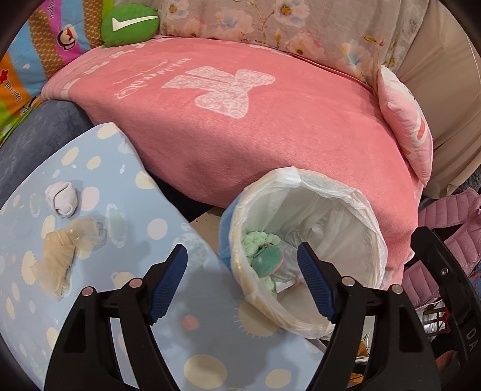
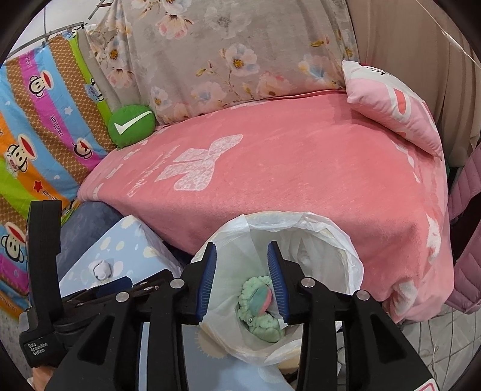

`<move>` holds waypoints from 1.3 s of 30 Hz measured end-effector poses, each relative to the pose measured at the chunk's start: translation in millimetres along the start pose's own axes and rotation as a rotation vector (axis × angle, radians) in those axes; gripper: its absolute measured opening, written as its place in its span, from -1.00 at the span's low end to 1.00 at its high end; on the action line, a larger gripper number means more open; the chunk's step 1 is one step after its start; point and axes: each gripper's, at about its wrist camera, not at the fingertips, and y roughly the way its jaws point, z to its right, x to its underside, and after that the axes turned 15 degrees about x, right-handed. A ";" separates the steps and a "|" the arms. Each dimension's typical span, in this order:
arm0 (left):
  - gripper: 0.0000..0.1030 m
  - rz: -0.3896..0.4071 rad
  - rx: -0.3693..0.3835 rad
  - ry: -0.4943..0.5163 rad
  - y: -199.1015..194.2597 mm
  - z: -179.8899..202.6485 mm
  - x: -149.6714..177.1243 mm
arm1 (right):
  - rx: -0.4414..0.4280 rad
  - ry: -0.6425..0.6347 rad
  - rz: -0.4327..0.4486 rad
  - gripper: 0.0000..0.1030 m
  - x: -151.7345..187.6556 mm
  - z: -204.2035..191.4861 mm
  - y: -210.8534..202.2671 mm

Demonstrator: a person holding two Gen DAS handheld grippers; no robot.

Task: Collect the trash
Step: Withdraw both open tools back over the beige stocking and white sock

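A bin lined with a white bag point(image 1: 357, 210) stands between the blue dotted table point(image 1: 129, 228) and the pink sofa; it also shows in the right wrist view point(image 2: 339, 240). Green fluffy trash point(image 1: 264, 258) lies inside it, also seen from the right wrist point(image 2: 258, 297). On the table lie a balled white sock point(image 1: 61, 197) and a crumpled beige sheer piece point(image 1: 60, 258). My left gripper point(image 1: 242, 282) is open and empty over the table edge beside the bin. My right gripper point(image 2: 242, 279) is open and empty above the bin's mouth.
A pink blanket point(image 1: 240, 126) covers the sofa, with a green cushion point(image 1: 129, 25) at the back left and a pink pillow point(image 1: 405, 126) at the right. A pink padded jacket point(image 1: 445, 228) hangs at the right. A colourful monkey-print cloth point(image 2: 36, 126) is at the left.
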 end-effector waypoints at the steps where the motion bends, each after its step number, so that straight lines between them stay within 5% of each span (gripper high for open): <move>1: 0.39 0.003 -0.003 -0.008 -2.3 -3.9 0.6 | -0.002 -0.009 -0.002 -0.32 1.9 -3.5 -0.5; 16: 0.40 0.051 -0.082 -0.034 -34.4 -47.0 14.2 | 0.005 -0.134 -0.015 -0.04 25.3 -55.4 -5.4; 23: 0.62 0.060 -0.132 -0.071 -47.1 -81.6 23.8 | -0.006 -0.184 -0.029 0.04 35.4 -83.4 -4.3; 39: 0.76 0.081 -0.225 -0.144 -71.2 -155.6 44.9 | -0.042 -0.314 -0.040 0.32 64.3 -151.1 -4.5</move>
